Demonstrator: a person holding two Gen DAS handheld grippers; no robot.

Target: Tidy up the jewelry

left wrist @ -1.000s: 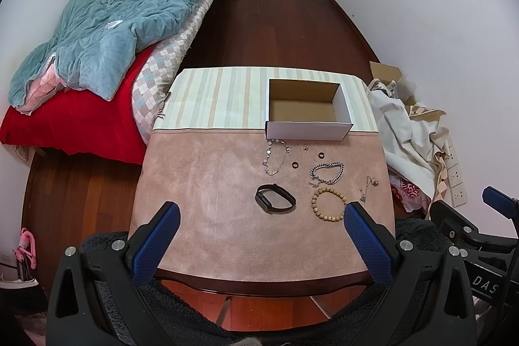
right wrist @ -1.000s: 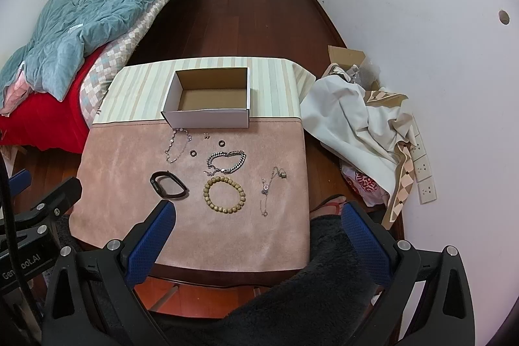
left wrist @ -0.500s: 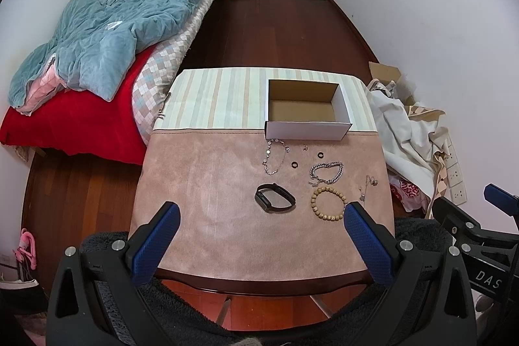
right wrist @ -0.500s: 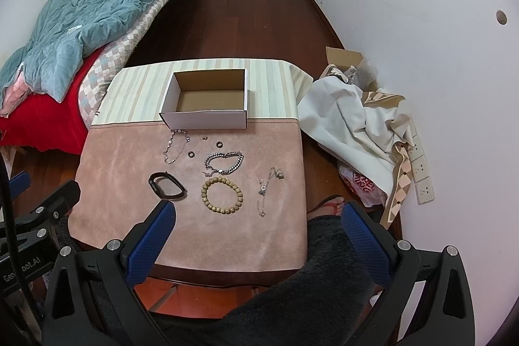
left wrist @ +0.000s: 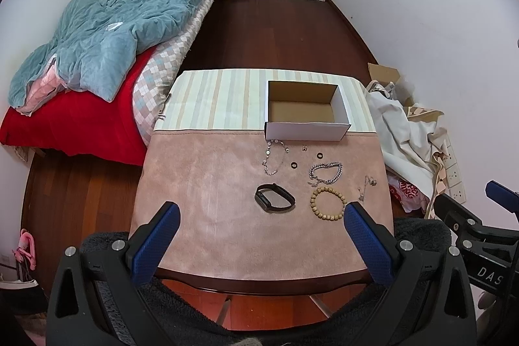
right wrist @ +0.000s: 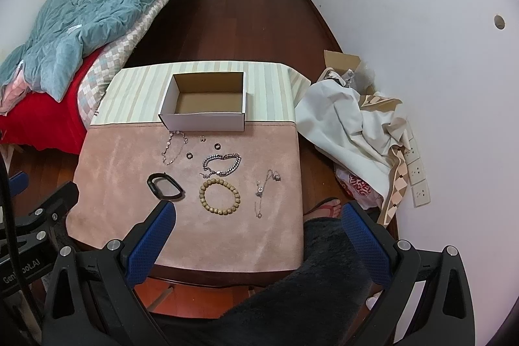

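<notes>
An open white cardboard box [left wrist: 306,128] [right wrist: 204,120] stands empty at the far side of the pink mat. In front of it lie a thin silver bracelet [left wrist: 275,156] [right wrist: 173,147], a chunky silver chain bracelet [left wrist: 326,172] [right wrist: 223,164], a black band [left wrist: 274,202] [right wrist: 164,186], a wooden bead bracelet [left wrist: 328,204] [right wrist: 220,196], a thin necklace [left wrist: 366,186] [right wrist: 266,188] and two small dark rings [left wrist: 294,165] [left wrist: 320,155]. My left gripper [left wrist: 259,216] and right gripper [right wrist: 258,218] both hover open above the table's near edge, holding nothing.
The pink mat [left wrist: 201,184] covers the near half of the table; striped cloth [left wrist: 211,99] covers the far half. A bed with a teal duvet [left wrist: 107,31] is at the left. Crumpled white cloth and a carton [right wrist: 350,119] lie on the floor at the right.
Both grippers have drifted only slightly; the right view shifted a little left. Nothing on the table has moved.
</notes>
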